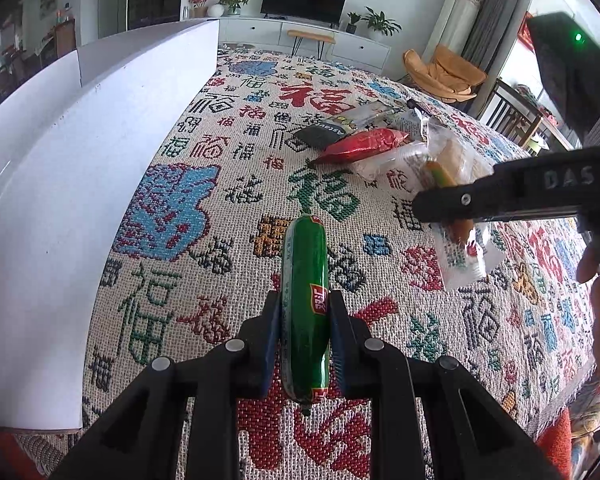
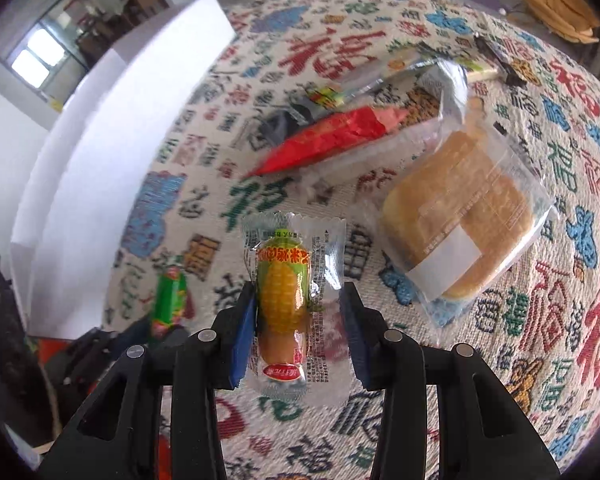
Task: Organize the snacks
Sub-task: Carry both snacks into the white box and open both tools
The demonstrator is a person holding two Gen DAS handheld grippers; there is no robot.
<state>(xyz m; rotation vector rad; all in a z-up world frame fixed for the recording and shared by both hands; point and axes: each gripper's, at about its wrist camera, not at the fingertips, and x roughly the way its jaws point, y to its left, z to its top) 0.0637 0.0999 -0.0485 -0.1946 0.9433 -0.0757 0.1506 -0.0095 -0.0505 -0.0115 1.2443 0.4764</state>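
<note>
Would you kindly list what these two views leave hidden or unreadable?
- White box: inside hidden by its wall, both views.
- Corn sausage: right gripper grip unclear; one pad touches, other stands off.
- Red packet, dark packet: blurred, right view.
- Bread: partly hidden by the gripper, left view.

left gripper [image 1: 305,312]: black frame, blue pads, silver screws | right gripper [image 2: 298,320]: same, white "DAS" lettering

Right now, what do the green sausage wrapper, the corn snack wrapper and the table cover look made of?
Green sausage: glossy plastic casing, shows glare. Corn snack: clear shiny film with a crimped edge, likely plastic. Table cover: coarse woven cloth, matte, visible stitch grid.
</note>
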